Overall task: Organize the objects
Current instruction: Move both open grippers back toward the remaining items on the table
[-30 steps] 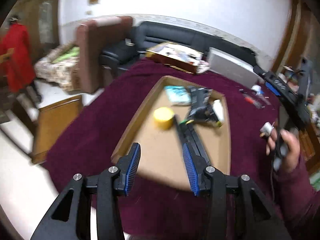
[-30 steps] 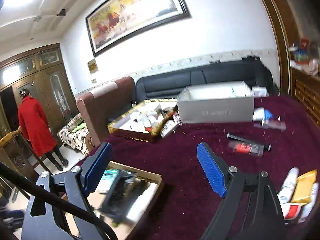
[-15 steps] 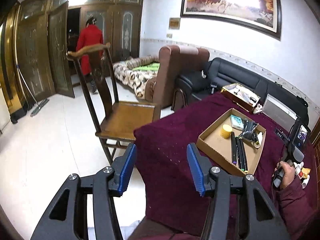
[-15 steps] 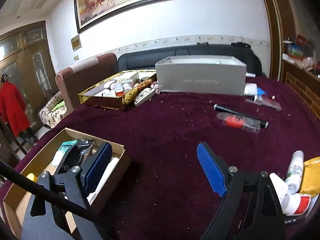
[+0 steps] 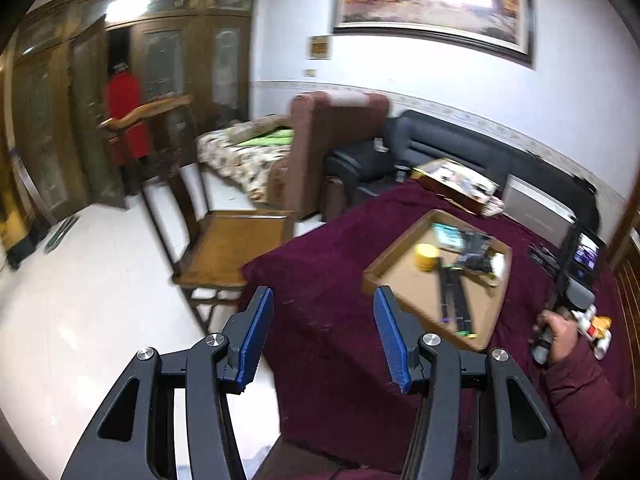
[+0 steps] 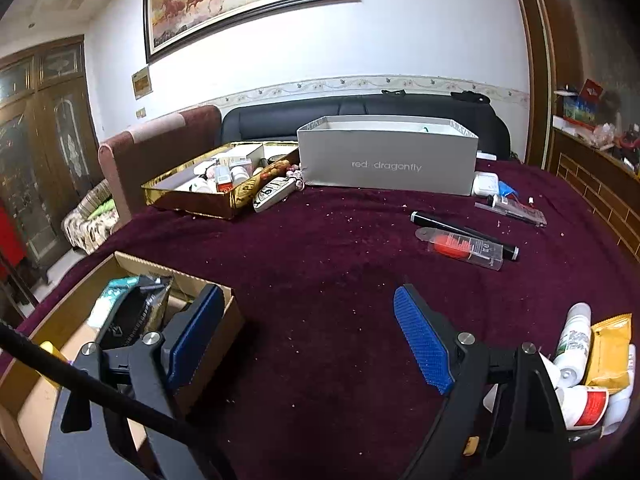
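A shallow cardboard box (image 5: 400,254) lies on the maroon table (image 5: 320,264). It holds a yellow round tub (image 5: 426,256), a teal packet (image 5: 448,236), black pens (image 5: 454,300) and a dark pouch. My left gripper (image 5: 322,300) hangs open and empty over the table's near corner, short of the box. My right gripper (image 6: 306,300) stands wide open, low over bare cloth, with the box (image 6: 132,260) behind its left finger. Loose on the cloth lie a black pen (image 6: 460,230), a clear packet with a red item (image 6: 460,246), white bottles (image 6: 576,332) and a yellow sachet (image 6: 608,352).
A grey shoebox (image 6: 388,160) and a gold tray (image 6: 192,200) full of small items stand at the table's far side. A wooden chair (image 5: 232,248) is at the table's left corner. A person in red (image 5: 126,120) stands by the far doors. A sofa runs behind.
My left gripper has drawn back from just above the cardboard box to the table's corner, and its jaws stand a little wider. The right gripper tilted down toward the cloth, then held still.
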`<control>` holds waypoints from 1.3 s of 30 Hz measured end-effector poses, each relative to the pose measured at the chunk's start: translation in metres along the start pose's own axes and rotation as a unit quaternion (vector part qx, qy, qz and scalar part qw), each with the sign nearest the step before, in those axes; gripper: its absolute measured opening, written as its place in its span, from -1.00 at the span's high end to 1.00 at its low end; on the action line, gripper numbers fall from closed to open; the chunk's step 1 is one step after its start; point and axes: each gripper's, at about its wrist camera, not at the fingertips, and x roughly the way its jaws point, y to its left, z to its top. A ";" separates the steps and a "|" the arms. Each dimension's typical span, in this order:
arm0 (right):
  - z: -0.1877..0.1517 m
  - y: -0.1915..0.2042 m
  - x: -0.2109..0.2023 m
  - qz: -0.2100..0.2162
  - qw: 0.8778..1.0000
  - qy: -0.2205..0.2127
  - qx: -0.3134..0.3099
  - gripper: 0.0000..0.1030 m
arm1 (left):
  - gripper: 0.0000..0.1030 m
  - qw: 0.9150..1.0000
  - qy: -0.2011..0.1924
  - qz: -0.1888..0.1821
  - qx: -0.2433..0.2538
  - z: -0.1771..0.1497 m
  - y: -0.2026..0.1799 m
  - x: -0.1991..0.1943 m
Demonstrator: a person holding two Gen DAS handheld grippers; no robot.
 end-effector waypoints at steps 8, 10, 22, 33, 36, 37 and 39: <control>0.042 -0.015 -0.085 0.018 0.995 -0.096 -0.002 -0.70 | 0.02 0.972 0.064 -0.204 0.094 0.052 -0.150 0.080; 0.049 -0.029 -0.118 0.022 0.994 -0.110 -0.002 -0.71 | 0.03 0.953 0.085 -0.266 0.118 0.060 -0.191 0.094; -0.042 -0.160 -0.262 -0.218 0.970 -0.054 0.097 -0.80 | 0.03 0.849 0.210 -0.454 0.167 0.024 -0.282 0.128; -0.122 -0.147 -0.300 -0.204 0.964 0.014 0.170 -0.80 | -0.10 0.821 0.229 -0.508 0.126 -0.008 -0.199 0.105; -0.128 -0.123 -0.323 -0.229 0.965 -0.002 0.128 -0.80 | -0.10 0.804 0.242 -0.529 0.125 -0.012 -0.197 0.092; -0.128 -0.116 -0.331 -0.237 0.964 -0.010 0.117 -0.80 | -0.10 0.802 0.231 -0.536 0.128 -0.010 -0.196 0.084; -0.126 -0.108 -0.341 -0.249 0.963 -0.023 0.104 -0.80 | -0.10 0.806 0.202 -0.539 0.136 -0.004 -0.196 0.071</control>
